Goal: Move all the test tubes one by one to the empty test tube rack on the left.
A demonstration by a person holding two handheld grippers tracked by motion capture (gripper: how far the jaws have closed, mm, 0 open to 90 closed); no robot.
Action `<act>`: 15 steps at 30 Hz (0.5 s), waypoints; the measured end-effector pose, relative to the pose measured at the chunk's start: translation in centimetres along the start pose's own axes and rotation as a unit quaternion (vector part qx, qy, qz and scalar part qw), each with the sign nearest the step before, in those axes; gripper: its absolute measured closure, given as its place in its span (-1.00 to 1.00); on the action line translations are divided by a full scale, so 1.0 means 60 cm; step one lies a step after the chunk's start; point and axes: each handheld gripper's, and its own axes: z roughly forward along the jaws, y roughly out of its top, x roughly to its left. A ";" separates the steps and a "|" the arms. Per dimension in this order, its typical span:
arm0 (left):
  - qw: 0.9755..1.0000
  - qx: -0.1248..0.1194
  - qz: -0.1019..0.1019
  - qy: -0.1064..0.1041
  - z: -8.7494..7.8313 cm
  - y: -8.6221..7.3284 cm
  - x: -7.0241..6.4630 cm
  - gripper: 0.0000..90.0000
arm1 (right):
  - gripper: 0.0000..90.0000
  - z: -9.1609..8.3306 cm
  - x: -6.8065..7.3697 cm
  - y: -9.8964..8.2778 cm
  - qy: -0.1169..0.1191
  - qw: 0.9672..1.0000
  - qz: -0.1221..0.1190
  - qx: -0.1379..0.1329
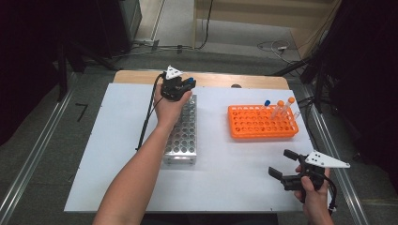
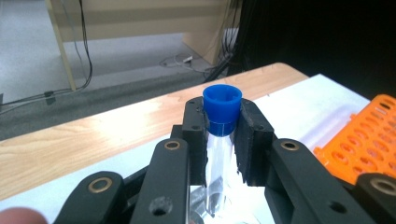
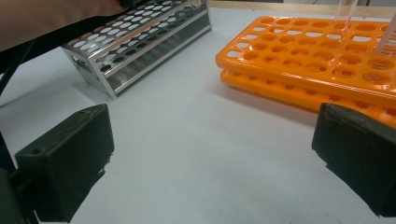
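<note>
In the high view, the left gripper (image 1: pixel 180 84) is at the far end of the metal tube rack (image 1: pixel 183 133), holding a blue-capped test tube (image 1: pixel 189 82) over its last rows. The rack's visible holes look unfilled. Off to the right, the orange tube rack (image 1: pixel 262 123) carries three capped tubes (image 1: pixel 279 108) at its far right corner, one blue and two orange. The right gripper (image 1: pixel 285 165) hovers low over the white table sheet (image 1: pixel 234 168) near the front right corner, jaws spread and holding nothing.

In the left gripper view, the two black jaws are clamped on the clear tube just under its blue cap (image 2: pixel 222 101), the tube upright and its lower end reaching down toward the metal rack; whether it has entered a hole is hidden.

In the right gripper view, the jaws stand wide apart over bare sheet, with both racks ahead.

Judging by this, the transfer is barely begun: one tube is about to be seated, three remain.
</note>
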 end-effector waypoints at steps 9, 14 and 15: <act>0.999 0.042 0.002 -0.003 0.003 -0.005 -0.005 0.67 | -1.00 0.000 0.000 0.000 -0.001 1.000 0.001 0.001; 0.998 0.055 -0.008 -0.017 0.001 -0.006 -0.005 0.55 | -1.00 0.004 0.001 0.000 0.000 1.000 -0.001 0.003; 0.998 0.053 -0.008 -0.020 -0.001 -0.006 -0.005 0.50 | -1.00 0.005 0.001 0.001 -0.001 1.000 0.000 0.004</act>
